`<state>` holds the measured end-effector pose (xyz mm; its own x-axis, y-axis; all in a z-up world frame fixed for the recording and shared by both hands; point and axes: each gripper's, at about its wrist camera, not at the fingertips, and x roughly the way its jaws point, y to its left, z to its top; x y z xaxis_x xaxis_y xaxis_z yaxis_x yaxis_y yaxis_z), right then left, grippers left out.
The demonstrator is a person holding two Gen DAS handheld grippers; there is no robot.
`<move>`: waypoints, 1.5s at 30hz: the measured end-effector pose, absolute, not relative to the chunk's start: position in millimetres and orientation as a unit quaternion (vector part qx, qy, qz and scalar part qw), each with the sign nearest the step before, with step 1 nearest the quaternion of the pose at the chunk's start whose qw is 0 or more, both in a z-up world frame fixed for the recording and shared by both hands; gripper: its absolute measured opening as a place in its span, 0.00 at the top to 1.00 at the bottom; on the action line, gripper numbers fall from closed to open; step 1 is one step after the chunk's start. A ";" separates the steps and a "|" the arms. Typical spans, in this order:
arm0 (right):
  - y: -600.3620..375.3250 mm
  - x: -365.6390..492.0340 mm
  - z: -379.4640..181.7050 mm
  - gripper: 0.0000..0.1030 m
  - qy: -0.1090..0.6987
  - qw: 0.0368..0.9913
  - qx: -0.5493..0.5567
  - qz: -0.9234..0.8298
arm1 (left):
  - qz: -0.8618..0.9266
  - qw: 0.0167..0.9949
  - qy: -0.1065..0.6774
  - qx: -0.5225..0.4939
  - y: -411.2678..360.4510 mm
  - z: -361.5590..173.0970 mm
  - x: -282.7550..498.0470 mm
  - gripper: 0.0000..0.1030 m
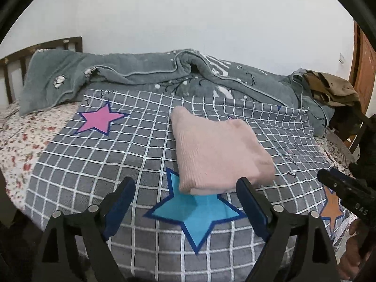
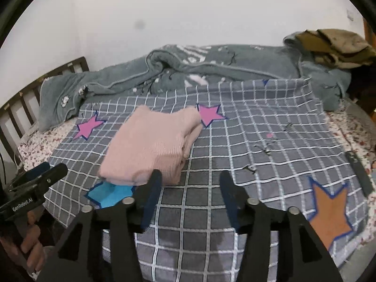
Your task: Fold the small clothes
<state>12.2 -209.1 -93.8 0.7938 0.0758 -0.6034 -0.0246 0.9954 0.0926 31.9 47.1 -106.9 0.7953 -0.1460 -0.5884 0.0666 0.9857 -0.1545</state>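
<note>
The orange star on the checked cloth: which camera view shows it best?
The right wrist view: the orange star lies nearly whole on the checked cloth. In the left wrist view the right gripper covers part of the star at the edge.

The folded sweater (image 1: 221, 155) is pale pink with a fine ribbed knit. It lies on a grey cloth (image 1: 94, 171) checked with white lines and printed with blue-edged stars: pink (image 1: 99, 119), turquoise (image 1: 195, 213) and orange (image 2: 330, 211). The sheet (image 1: 21, 141) beneath is white with small red flowers. The rumpled blanket (image 1: 131, 70) is grey-green with white motifs, and the bundled garment (image 2: 338, 44) is olive-brown. The gripper fingers (image 1: 119, 202) are black with dark blue pads.
</note>
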 end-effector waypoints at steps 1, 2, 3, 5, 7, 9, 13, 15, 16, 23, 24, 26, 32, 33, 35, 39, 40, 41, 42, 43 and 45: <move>-210.9 8.2 -89.3 0.38 0.319 0.946 0.040 0.027 | -0.055 0.946 0.313 -0.061 46.5 -102.9 26.6 0.12; -211.5 2.6 -85.8 0.33 0.318 0.947 0.039 0.024 | -0.053 0.947 0.311 -0.059 46.2 -98.7 21.4 0.12; -212.3 -2.5 -82.8 0.31 0.317 0.948 0.037 0.020 | -0.050 0.948 0.308 -0.058 45.9 -96.0 17.0 0.12; -213.6 -12.1 -78.9 0.16 0.315 0.949 0.029 0.011 | -0.043 0.950 0.305 -0.055 44.1 -90.5 7.9 0.11; -214.1 -23.4 -75.5 0.13 0.306 0.952 0.022 0.006 | -0.040 0.950 0.304 -0.053 42.5 -87.1 1.6 0.11; -215.1 -31.4 -72.9 0.08 0.303 0.953 0.019 0.003 | -0.042 0.950 0.305 -0.049 39.6 -83.8 -3.7 0.10; -218.5 -42.0 -70.0 0.07 0.298 0.954 0.022 0.000 | -0.040 0.950 0.305 -0.046 35.4 -79.9 -9.8 0.10; -220.2 -44.3 -69.3 0.07 0.298 0.954 0.024 0.001 | -0.040 0.951 0.305 -0.043 33.8 -78.5 -11.8 0.10; -220.8 -45.3 -69.1 0.07 0.298 0.954 0.025 0.001 | -0.039 0.951 0.305 -0.042 33.2 -78.0 -12.1 0.10; -221.0 -50.6 -64.0 0.07 0.294 0.956 0.025 0.000 | -0.038 0.952 0.300 -0.040 32.2 -72.5 -16.4 0.10; -220.9 -51.4 -63.0 0.07 0.293 0.956 0.025 0.000 | -0.038 0.952 0.300 -0.040 32.1 -72.0 -16.8 0.10; -220.6 -53.1 -61.4 0.07 0.292 0.956 0.025 -0.001 | -0.038 0.953 0.299 -0.040 31.5 -71.3 -17.6 0.10; -218.5 -56.7 -58.5 0.07 0.290 0.957 0.025 0.000 | -0.036 0.953 0.298 -0.037 31.6 -68.7 -20.4 0.10; -219.2 -56.6 -58.2 0.07 0.290 0.957 0.025 0.000 | -0.037 0.953 0.297 -0.036 31.7 -67.8 -21.0 0.10; -219.1 -57.0 -57.9 0.07 0.290 0.957 0.025 0.000 | -0.037 0.954 0.295 -0.035 31.5 -66.1 -22.1 0.10; -218.8 -57.5 -57.2 0.07 0.289 0.957 0.025 0.000 | -0.035 0.955 0.293 -0.031 30.8 -63.4 -22.8 0.10; -219.0 -57.5 -57.3 0.07 0.289 0.957 0.025 0.000 | -0.035 0.955 0.293 -0.031 31.2 -62.7 -22.7 0.10; -218.8 -57.8 -56.9 0.07 0.289 0.957 0.025 0.000 | -0.035 0.955 0.292 -0.032 31.5 -62.3 -23.1 0.10; -219.0 -57.5 -57.0 0.07 0.289 0.957 0.024 0.000 | -0.036 0.955 0.293 -0.032 31.6 -62.3 -23.1 0.10; -219.1 -57.3 -57.1 0.07 0.289 0.957 0.025 0.000 | -0.036 0.955 0.293 -0.032 31.7 -62.0 -23.4 0.10; -218.7 -57.5 -57.0 0.07 0.289 0.957 0.025 0.000 | -0.035 0.955 0.293 -0.031 31.4 -62.0 -23.5 0.10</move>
<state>-57.5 -218.7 -57.0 0.8333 0.0134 -0.5527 0.0151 0.9988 0.0470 -23.5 31.4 -62.0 0.8263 -0.0844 -0.5568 0.0482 0.9957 -0.0793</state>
